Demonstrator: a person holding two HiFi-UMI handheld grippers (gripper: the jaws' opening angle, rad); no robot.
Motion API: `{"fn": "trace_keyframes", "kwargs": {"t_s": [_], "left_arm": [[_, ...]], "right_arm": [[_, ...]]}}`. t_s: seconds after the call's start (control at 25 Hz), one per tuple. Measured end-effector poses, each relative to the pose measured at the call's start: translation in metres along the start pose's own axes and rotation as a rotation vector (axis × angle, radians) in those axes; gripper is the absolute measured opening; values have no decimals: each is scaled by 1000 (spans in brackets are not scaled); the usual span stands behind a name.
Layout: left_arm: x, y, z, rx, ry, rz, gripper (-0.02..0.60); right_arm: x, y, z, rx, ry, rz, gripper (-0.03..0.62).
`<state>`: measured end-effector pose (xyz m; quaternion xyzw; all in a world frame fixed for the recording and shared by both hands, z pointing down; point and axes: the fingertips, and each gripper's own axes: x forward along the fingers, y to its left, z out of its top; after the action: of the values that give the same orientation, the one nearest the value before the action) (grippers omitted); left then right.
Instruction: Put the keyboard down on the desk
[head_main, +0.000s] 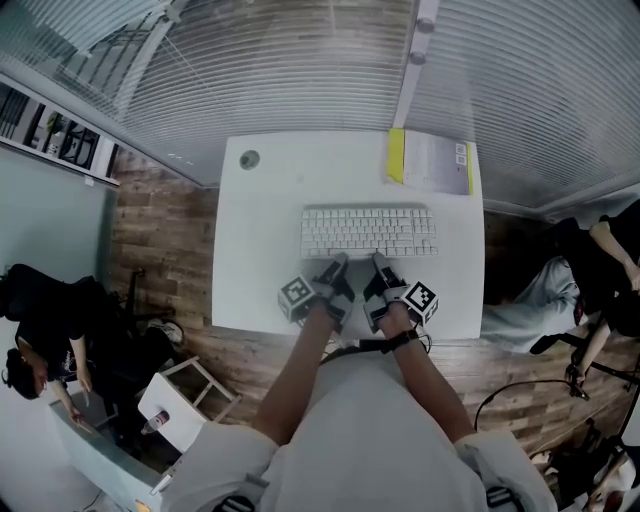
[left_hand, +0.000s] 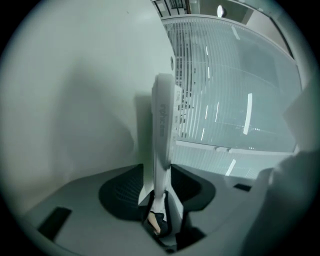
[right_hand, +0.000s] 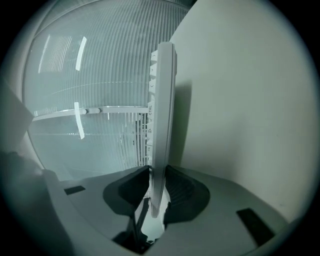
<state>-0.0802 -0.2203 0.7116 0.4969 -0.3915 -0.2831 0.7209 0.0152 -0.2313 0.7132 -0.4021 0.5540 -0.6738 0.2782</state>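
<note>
Keyboard (head_main: 369, 231) looks flat on the desk (head_main: 258, 275) - set-down seems done. Left gripper (head_main: 336, 266) gapes wide, keyboard edge loose between its jaws. Right gripper (head_main: 380, 263) pinches that edge - letting go and backing off are left.

left tongs (left_hand: 159, 189): apart | between: keyboard (left_hand: 163, 120), edge-on | left: white desk (left_hand: 75, 100) | right: ribbed glass wall (left_hand: 235, 100)
</note>
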Motion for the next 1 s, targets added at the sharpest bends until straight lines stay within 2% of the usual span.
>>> {"fn": "trace_keyframes", "kwargs": {"t_s": [0.12,0.24,0.4,1.0], "left_arm": [[-16,19,-1,0,-5,24,152],[-28,22,-6,-14,1,19,152],[-38,23,-12,6,7,18,152],[-45,14,-23,9,24,-19,152]], "right_arm": [[-1,-4,0,6,-5,-8,107],[0,-4,1,11,-13,-11,106],[-2,-7,1,7,-20,-25,106],[-3,-31,4,-6,-11,-165,101]]}}
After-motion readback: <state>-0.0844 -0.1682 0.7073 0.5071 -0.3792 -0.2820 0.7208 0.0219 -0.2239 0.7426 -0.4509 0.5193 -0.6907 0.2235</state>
